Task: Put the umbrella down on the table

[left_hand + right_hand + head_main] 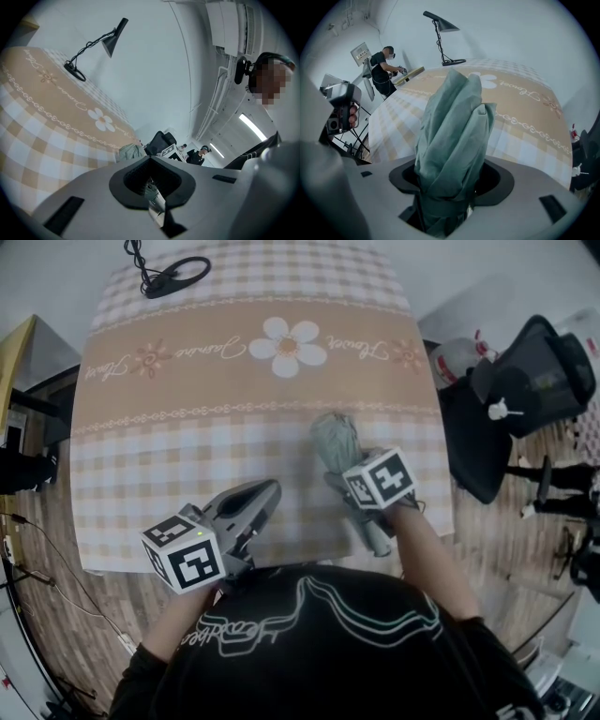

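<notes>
On the person's side of the printed white flower [288,346], and a little to its right, the folded green umbrella [336,439] is gripped round its strapped middle by the right tongs [450,197], whose jaws stand wide about the bundle. Whether its far end touches the checked cloth of the worktop [187,427] cannot be told. The left tongs [267,493], nearer the person than the flower and to its left, look drawn together and hold nothing.

The step in hand seems to be the lowering. Next, the umbrella probably needs laying flat on the cloth before the jaws let go.

Cursive script flanks the flower. One word looks like "Flower"; the other is unclear. The shirt's lettering is unreadable.
</notes>
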The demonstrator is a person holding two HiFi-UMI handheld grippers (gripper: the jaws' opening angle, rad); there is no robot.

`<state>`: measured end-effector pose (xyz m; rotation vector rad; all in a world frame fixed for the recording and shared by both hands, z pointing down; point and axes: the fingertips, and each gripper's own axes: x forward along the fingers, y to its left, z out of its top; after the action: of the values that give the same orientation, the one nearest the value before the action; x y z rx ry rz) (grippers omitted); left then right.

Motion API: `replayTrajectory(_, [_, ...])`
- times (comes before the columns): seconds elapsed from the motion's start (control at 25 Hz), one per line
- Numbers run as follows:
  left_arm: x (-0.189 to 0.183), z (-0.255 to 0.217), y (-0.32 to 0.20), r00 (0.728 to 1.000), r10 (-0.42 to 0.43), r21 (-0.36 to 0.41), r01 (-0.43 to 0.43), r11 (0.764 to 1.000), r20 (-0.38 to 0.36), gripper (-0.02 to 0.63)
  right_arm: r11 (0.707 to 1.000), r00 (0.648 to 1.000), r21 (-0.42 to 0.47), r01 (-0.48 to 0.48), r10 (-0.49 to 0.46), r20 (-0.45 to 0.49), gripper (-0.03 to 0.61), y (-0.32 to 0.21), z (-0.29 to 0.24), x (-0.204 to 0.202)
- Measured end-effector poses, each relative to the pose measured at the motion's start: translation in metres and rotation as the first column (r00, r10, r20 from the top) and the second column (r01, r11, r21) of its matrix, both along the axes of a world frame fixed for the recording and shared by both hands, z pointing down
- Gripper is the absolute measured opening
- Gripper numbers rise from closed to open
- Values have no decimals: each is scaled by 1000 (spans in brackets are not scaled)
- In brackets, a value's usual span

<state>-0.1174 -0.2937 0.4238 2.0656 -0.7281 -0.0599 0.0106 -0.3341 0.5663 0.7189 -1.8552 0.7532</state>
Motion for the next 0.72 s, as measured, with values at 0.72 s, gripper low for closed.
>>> replayTrajectory(0.72, [3,26,-10,996,54,-39,-51,998,64,-3,1000,996,-18,18,-19,-85,302,-1,19,-4])
